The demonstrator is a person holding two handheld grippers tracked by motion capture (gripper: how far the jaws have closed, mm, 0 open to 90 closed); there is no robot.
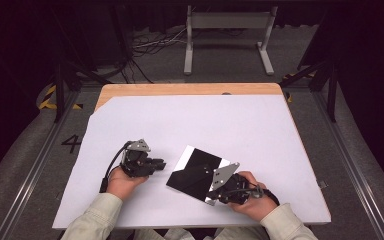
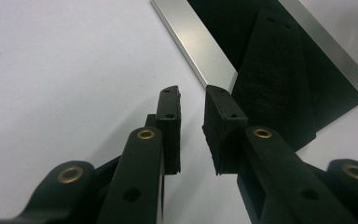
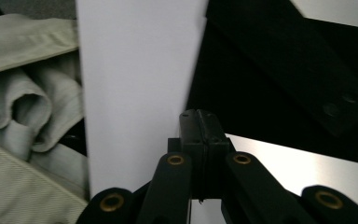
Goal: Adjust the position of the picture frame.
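Note:
A square black glossy plate (image 1: 195, 172) with silver strips on two edges lies flat on the white sheet, near the front middle. My left gripper (image 1: 159, 164) rests on the sheet just left of the plate's left corner. In the left gripper view its jaws (image 2: 192, 100) stand slightly apart with nothing between them, pointing at the plate's silver edge (image 2: 196, 46). My right gripper (image 1: 213, 197) is over the plate's near right edge. Its jaws (image 3: 199, 116) are pressed together with nothing in them, above the dark plate (image 3: 270, 79) and a silver strip (image 3: 298, 163).
The white sheet (image 1: 205, 120) covers a wooden table (image 1: 180, 89); its front edge runs close under both hands. Pale sleeves (image 3: 23, 116) lie just past that edge. On the floor behind stand a grey metal frame (image 1: 227, 22) and loose cables (image 1: 150, 45).

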